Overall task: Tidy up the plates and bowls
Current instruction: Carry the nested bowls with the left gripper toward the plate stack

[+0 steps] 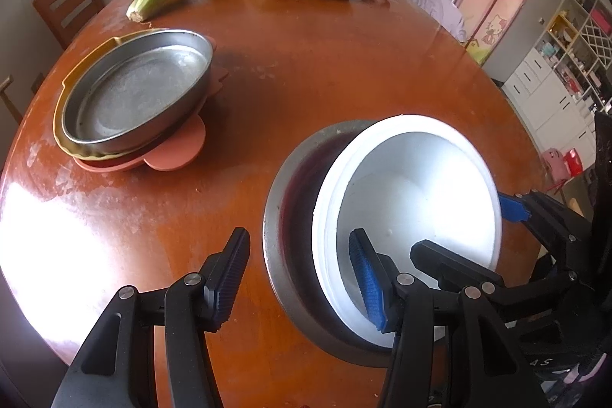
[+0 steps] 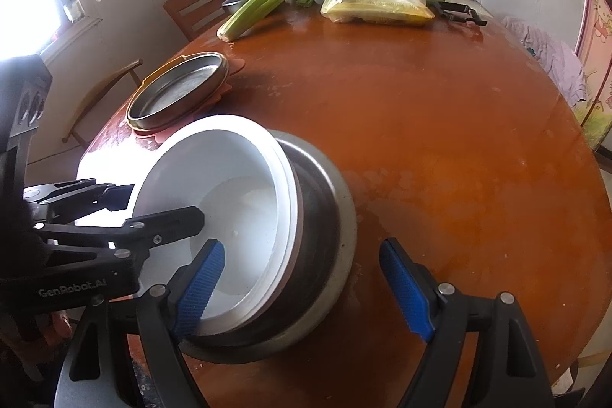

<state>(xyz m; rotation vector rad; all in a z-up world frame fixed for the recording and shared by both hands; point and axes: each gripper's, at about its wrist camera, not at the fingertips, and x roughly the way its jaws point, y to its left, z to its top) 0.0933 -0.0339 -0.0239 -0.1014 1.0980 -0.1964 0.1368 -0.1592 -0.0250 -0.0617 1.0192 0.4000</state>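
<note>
White and glossy, one bowl (image 1: 413, 194) sits tilted inside one steel bowl (image 1: 290, 236) on the brown counter (image 1: 306, 64), its mouth tipped toward both claws. The left claw (image 1: 296, 283) and right claw (image 2: 306, 289) both gape open, straddling the rims. At ten o'clock lies one stack of three plates (image 1: 134, 102).

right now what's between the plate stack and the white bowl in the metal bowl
Only bare wooden table, shown in the left wrist view, separates the steel-topped plate stack from the white bowl nested in the metal bowl.
</note>
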